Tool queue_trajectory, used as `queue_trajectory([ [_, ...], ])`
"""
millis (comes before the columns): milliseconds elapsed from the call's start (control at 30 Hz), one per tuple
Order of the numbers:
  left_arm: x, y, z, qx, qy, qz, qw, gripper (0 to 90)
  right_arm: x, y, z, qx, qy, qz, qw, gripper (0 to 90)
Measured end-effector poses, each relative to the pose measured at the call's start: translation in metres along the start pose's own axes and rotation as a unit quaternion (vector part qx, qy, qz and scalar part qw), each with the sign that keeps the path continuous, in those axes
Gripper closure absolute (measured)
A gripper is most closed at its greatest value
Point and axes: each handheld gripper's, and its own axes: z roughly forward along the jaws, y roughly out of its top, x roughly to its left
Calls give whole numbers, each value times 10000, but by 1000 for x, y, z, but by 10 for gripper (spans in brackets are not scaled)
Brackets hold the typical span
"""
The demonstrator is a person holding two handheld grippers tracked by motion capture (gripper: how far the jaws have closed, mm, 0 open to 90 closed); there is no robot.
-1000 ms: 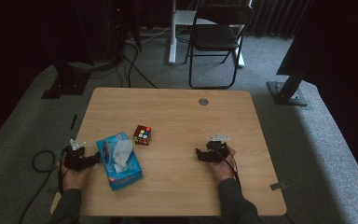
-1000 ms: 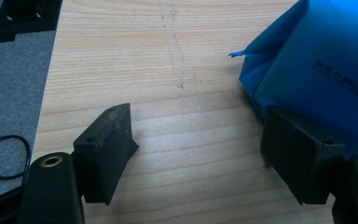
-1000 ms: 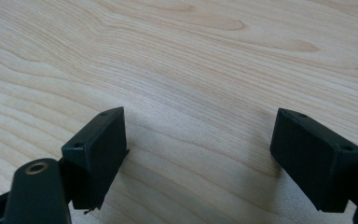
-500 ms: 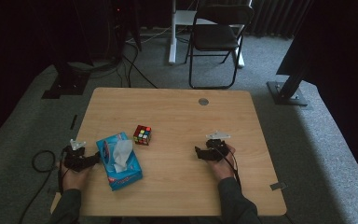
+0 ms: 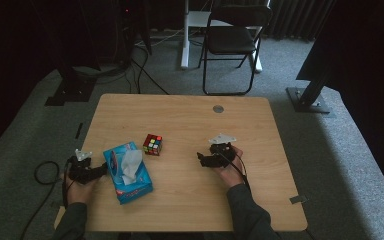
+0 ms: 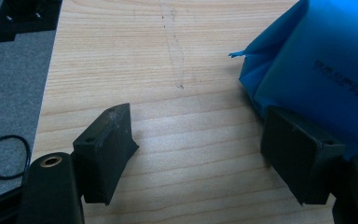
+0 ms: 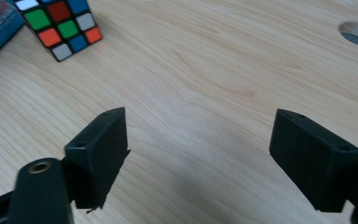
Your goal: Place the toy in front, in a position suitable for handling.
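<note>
A blue tissue box (image 5: 128, 171) with a white tissue sticking out lies at the table's near left. A Rubik's cube (image 5: 152, 144) sits just beyond it. My left gripper (image 5: 101, 170) rests at the left edge, open, nothing between its jaws; in the left gripper view (image 6: 200, 121) one jaw stands right beside the box's blue side (image 6: 317, 70). My right gripper (image 5: 201, 159), held above the wood right of centre, points left toward the cube (image 7: 60, 23). Its jaws (image 7: 203, 122) have just been opening and hold nothing.
The wooden table (image 5: 190, 115) has a round cable hole (image 5: 218, 108) near its far edge, also in the right gripper view (image 7: 356, 33). A folding chair (image 5: 232, 40) and stand bases sit on the carpet beyond. A cable loop (image 5: 45, 172) lies left of the table.
My right gripper has lifted and shifted a little left and farther up the table. The left gripper, box and cube have stayed put.
</note>
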Motion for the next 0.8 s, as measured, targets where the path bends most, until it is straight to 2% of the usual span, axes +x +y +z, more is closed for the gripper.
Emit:
queue_trajectory([
  [167,0,0,0,1,-1,1,10000,253,9,12,3,42,143,-187,9997,145],
  [567,0,0,0,0,-2,0,10000,253,26,32,13,-6,367,-416,9985,136],
  [667,0,0,0,-1,-1,-1,10000,253,29,36,17,4,525,-431,9977,137],
  [800,0,0,0,2,-3,0,10000,253,34,42,23,11,596,-530,9968,139],
])
